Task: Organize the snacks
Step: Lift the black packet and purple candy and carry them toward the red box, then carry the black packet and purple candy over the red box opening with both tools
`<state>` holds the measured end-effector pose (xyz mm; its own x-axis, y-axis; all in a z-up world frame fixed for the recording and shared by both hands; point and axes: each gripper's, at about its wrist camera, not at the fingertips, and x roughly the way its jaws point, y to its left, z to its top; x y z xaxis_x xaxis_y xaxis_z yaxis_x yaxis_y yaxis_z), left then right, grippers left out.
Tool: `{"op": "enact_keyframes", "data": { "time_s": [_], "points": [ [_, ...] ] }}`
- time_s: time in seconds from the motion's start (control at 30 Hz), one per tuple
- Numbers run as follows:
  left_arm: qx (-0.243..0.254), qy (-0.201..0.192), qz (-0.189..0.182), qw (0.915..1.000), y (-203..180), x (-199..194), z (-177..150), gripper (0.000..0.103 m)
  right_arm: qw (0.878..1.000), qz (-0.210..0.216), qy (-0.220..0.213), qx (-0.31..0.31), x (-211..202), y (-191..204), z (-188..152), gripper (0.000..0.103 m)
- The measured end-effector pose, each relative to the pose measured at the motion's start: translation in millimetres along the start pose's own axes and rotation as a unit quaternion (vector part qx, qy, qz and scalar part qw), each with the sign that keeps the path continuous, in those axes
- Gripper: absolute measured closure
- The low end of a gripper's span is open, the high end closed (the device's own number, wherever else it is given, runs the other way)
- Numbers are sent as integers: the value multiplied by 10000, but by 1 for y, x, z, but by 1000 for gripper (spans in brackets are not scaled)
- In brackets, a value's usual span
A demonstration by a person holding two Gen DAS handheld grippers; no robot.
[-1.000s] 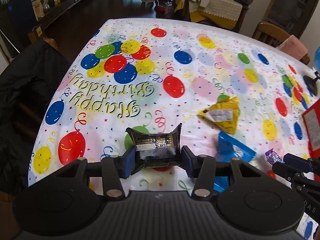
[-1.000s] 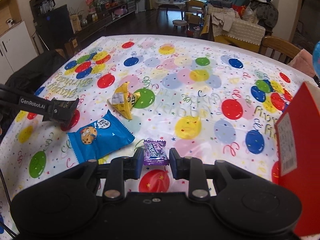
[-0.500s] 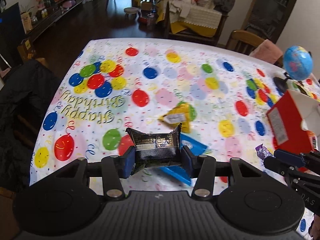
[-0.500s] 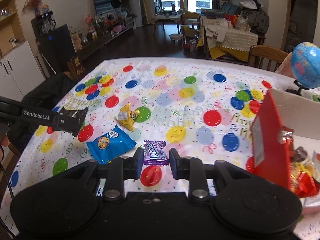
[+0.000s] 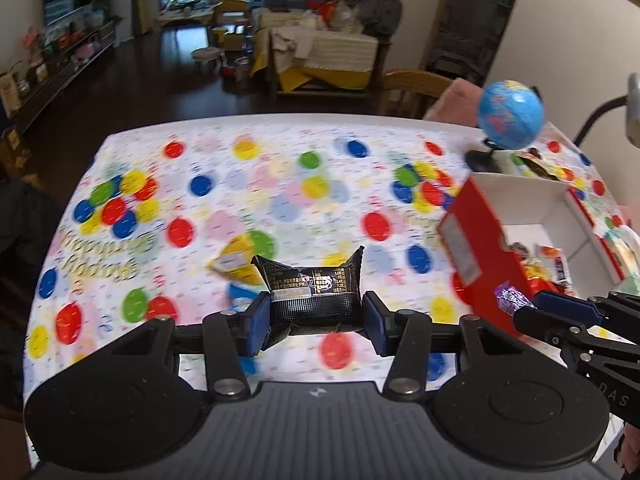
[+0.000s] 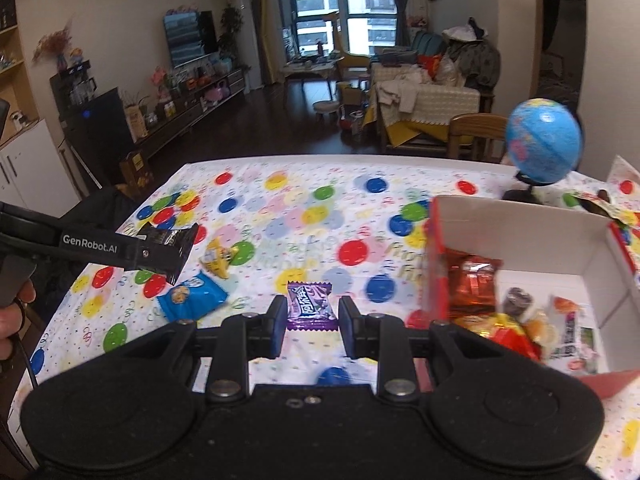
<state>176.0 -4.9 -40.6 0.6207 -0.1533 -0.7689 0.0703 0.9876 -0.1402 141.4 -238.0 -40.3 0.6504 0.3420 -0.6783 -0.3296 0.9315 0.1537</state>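
My left gripper (image 5: 314, 314) is shut on a black snack packet (image 5: 310, 290) and holds it above the balloon tablecloth. My right gripper (image 6: 313, 314) is shut on a small purple candy (image 6: 310, 306), also held above the table; the candy shows in the left wrist view (image 5: 512, 300) too. A red box (image 6: 528, 236) with a white inside stands to the right and holds several wrapped snacks (image 6: 504, 320). It also shows in the left wrist view (image 5: 476, 240). A blue cookie packet (image 6: 192, 296) and a yellow packet (image 6: 218, 260) lie on the cloth.
A blue globe (image 6: 542, 140) on a black stand sits behind the box at the table's far right. A wooden chair (image 6: 476, 134) stands at the far edge. The left gripper's arm (image 6: 100, 250) crosses the left side of the right wrist view.
Both grippers have lifted and swung to the right with their snacks still held. The red box has come fully into view beside them.
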Motion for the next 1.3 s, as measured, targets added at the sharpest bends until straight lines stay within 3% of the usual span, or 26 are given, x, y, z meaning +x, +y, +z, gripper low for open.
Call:
{"op": "enact_keyframes", "data": {
  "time_s": [0.6, 1.3],
  "points": [
    [580, -62, -397, 9975, -129, 22, 22, 55, 9971, -580, -329, 365, -46, -108, -14, 77],
    [1455, 313, -494, 9876, -242, 103, 47, 55, 9882, -1257, -91, 873, -29, -222, -38, 77]
  ]
}}
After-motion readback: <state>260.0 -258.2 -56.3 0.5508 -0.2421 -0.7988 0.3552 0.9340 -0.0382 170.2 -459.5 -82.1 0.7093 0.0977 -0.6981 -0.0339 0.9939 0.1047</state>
